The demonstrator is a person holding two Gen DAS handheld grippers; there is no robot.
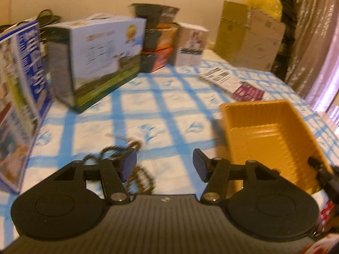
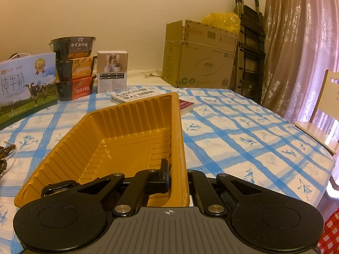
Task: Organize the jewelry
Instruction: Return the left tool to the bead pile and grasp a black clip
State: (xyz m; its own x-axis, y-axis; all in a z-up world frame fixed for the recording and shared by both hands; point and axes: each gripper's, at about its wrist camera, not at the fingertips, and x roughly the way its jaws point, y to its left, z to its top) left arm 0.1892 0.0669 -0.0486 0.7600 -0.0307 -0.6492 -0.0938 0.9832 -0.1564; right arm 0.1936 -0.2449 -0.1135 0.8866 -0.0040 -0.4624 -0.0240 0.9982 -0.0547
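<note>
My right gripper [image 2: 178, 180] clamped thin, flexible yellow tray [image 2: 118, 131] wall. My left gripper [image 1: 164, 165] gaped wide, empty, above limp beaded necklaces [image 1: 135, 169]; judged best pinched mid-bunch.

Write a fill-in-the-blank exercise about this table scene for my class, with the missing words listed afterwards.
1. The right tool grips the rim of the ____ tray.
2. The left tool is ____, holding nothing.
3. The beaded necklaces lie on the ____-checked tablecloth.
4. Nothing lies ____ the tray.

Missing words: orange; open; blue; inside
</note>
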